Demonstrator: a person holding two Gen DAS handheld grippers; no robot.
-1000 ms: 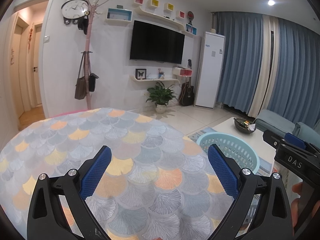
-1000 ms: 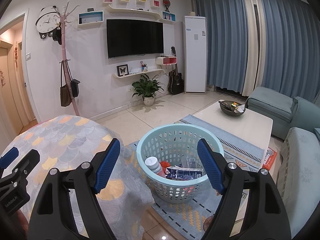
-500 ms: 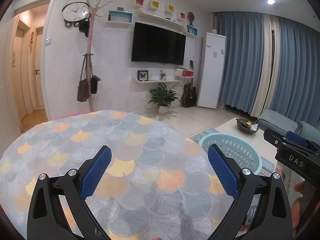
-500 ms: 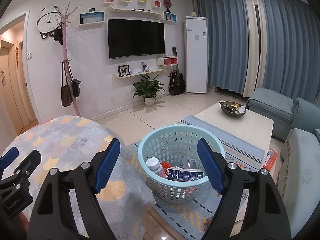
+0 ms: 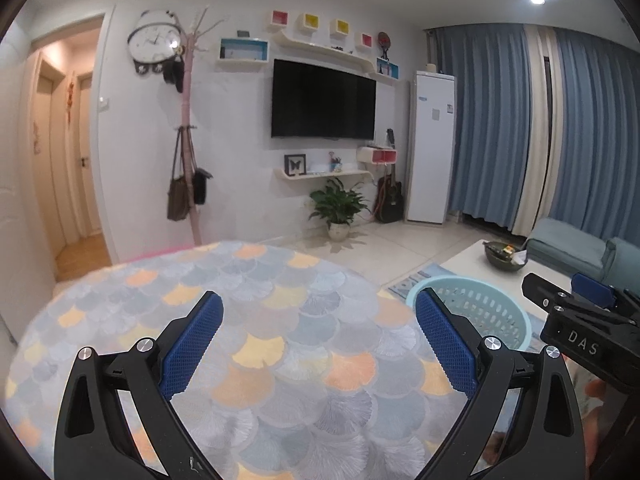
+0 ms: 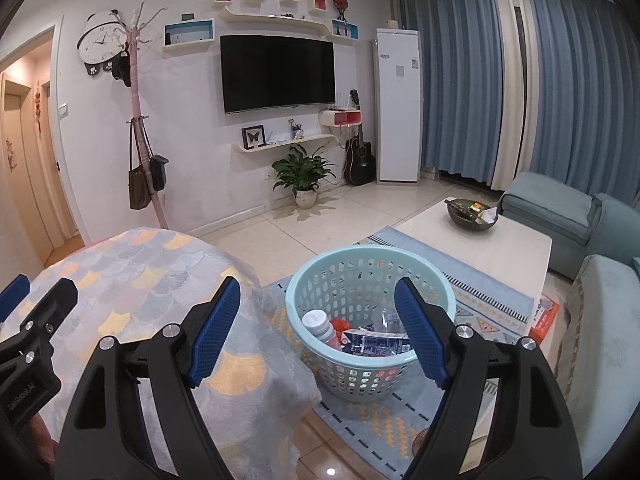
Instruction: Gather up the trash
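A light blue plastic basket (image 6: 372, 276) stands on the rug right of the round table; it holds a white-capped bottle (image 6: 320, 326), a dark carton (image 6: 376, 346) and other trash. Its rim also shows in the left wrist view (image 5: 472, 288). My right gripper (image 6: 318, 332) is open and empty, held above the table edge and the basket. My left gripper (image 5: 318, 340) is open and empty above the round table (image 5: 280, 344) with its scale-patterned cloth. The right gripper body shows at the right of the left wrist view (image 5: 580, 320).
A white coffee table (image 6: 500, 240) carries a dark bowl (image 6: 472, 212) of small items. Blue sofas (image 6: 560, 208) stand at the right. A potted plant (image 6: 304, 176), guitar, coat rack (image 6: 140, 120) and TV line the far wall.
Both grippers have tilted slightly upward or drawn back, so the room sits lower in view. Both stay open and empty.
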